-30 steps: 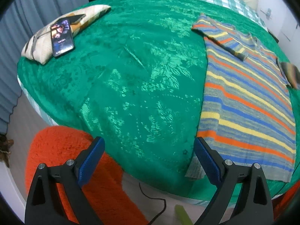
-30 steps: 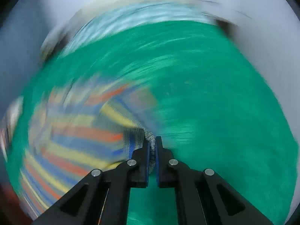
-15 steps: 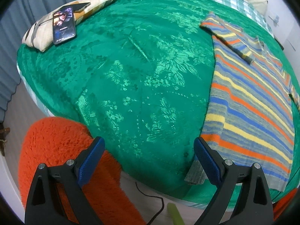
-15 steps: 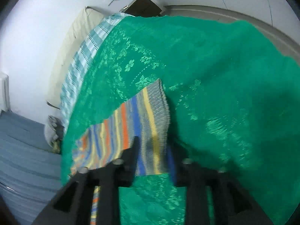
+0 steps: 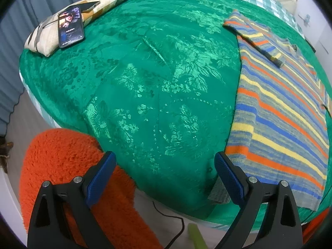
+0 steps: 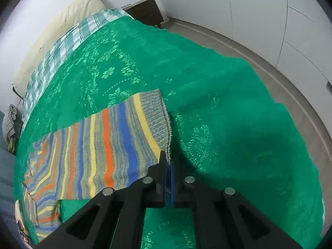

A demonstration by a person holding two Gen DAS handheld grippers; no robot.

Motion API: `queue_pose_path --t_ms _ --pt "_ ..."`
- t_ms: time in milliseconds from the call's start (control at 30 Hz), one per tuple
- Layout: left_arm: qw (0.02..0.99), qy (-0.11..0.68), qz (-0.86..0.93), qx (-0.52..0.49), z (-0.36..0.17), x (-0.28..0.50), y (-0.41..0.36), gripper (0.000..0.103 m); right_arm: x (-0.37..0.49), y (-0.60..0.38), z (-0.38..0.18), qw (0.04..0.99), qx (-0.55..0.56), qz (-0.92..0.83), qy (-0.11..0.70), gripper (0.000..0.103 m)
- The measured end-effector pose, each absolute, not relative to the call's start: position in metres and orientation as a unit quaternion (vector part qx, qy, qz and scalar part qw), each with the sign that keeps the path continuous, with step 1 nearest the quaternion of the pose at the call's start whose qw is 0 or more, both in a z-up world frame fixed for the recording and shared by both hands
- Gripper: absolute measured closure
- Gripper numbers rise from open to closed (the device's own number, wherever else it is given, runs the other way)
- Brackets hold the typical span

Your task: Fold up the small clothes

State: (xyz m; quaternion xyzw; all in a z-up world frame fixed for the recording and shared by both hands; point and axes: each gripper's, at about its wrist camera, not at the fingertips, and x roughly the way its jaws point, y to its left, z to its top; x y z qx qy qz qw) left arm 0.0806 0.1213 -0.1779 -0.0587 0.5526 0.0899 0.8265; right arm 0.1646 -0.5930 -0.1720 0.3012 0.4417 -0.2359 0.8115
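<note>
A striped knit sweater [image 5: 280, 112] in grey, blue, orange and yellow lies flat on the green bedspread [image 5: 145, 83], with one sleeve folded across its chest. My left gripper [image 5: 164, 176] is open and empty, hovering over the bed's near edge just left of the sweater's hem corner. In the right wrist view my right gripper [image 6: 168, 161] is shut on the ribbed cuff corner of the sweater [image 6: 103, 141], which stretches away to the left over the bedspread [image 6: 228, 114].
A phone [image 5: 70, 27] rests on a small pillow [image 5: 45, 39] at the bed's far left. An orange fluffy rug [image 5: 68, 166] and a black cable [image 5: 174, 224] lie on the floor below. A nightstand [image 6: 145, 12] and cream pillow [image 6: 68, 20] stand at the headboard end.
My right gripper swung round with the sweater's cuff and has settled low over the bedspread. My left gripper moved slightly nearer the sweater's hem, still open.
</note>
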Motion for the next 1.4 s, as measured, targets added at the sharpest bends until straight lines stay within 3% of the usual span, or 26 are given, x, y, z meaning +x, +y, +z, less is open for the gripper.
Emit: queue_pose_path --t_ms 300,400,467,500,800,1100,1400 --pt "0.831 0.547 0.083 -0.052 -0.176 0.076 0.119 0.007 0.176 -0.573 -0.165 0.821 0.239 -0.233 0.463 0.101" --pt "0.834 0.543 0.08 -0.048 -0.175 0.075 0.118 0.007 0.167 -0.571 -0.159 0.827 0.242 -0.227 0.454 0.079" --pt "0.836 0.541 0.078 -0.05 -0.173 0.075 0.119 0.007 0.156 -0.569 -0.152 0.833 0.237 -0.23 0.445 0.041" --pt "0.837 0.539 0.078 -0.053 -0.173 0.074 0.12 0.007 0.148 -0.569 -0.148 0.837 0.231 -0.235 0.437 0.038" --pt "0.842 0.528 0.07 -0.08 -0.168 0.071 0.125 0.007 0.049 -0.52 -0.11 0.864 0.186 -0.225 0.411 0.035" --pt "0.849 0.52 0.06 -0.067 -0.159 0.073 0.121 0.007 -0.008 -0.346 -0.082 0.913 0.122 -0.051 0.385 0.03" --pt "0.882 0.457 -0.118 0.003 -0.055 0.146 0.028 0.005 -0.013 -0.206 -0.123 0.9 -0.033 0.101 0.423 0.03"
